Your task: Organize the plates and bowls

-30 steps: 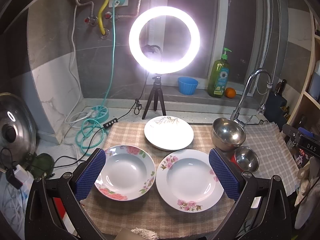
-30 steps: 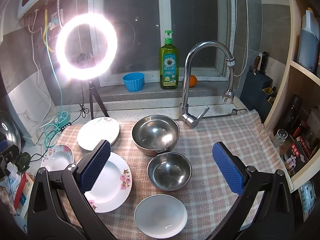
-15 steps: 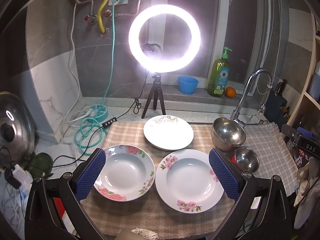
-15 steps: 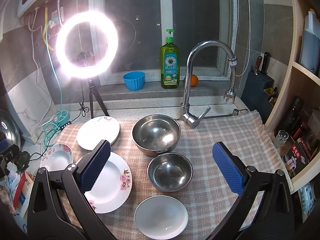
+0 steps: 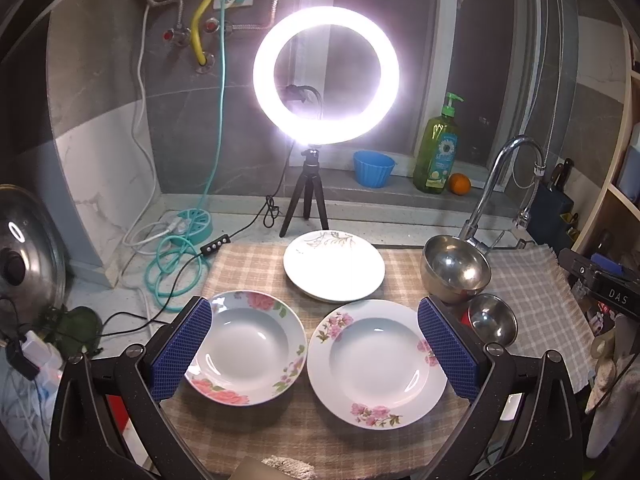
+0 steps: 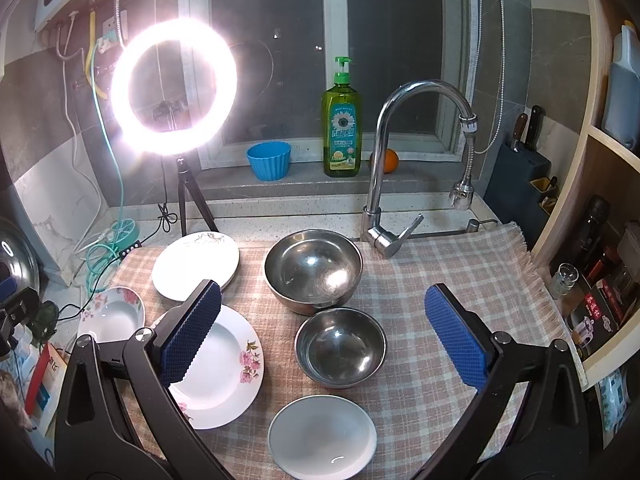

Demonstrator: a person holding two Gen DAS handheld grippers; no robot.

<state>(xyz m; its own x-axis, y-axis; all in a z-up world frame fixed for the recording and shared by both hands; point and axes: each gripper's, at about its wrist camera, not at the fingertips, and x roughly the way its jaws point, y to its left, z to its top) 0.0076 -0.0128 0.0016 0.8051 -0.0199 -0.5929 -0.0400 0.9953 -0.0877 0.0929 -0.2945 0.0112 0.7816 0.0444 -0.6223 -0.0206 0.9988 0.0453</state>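
Two flowered deep plates lie side by side on the checked cloth (image 5: 248,264): a smaller one (image 5: 246,346) on the left and a larger one (image 5: 376,362) on the right. Behind them sits a flat white plate (image 5: 334,266). A large steel bowl (image 6: 313,270), a small steel bowl (image 6: 341,346) and a small white dish (image 6: 322,436) line up front to back in the right wrist view. My left gripper (image 5: 316,356) hangs open above the two flowered plates. My right gripper (image 6: 324,338) stands open over the small steel bowl. Both hold nothing.
A lit ring light on a tripod (image 5: 326,76) stands behind the plates, with cables (image 5: 172,264) at the left. The tap (image 6: 404,152) rises at the back right. A soap bottle (image 6: 341,128), blue cup (image 6: 269,160) and orange (image 6: 386,161) sit on the sill. Shelves (image 6: 592,208) flank the right.
Both views have shifted only slightly; the dishes have stayed in place and both grippers remain open.
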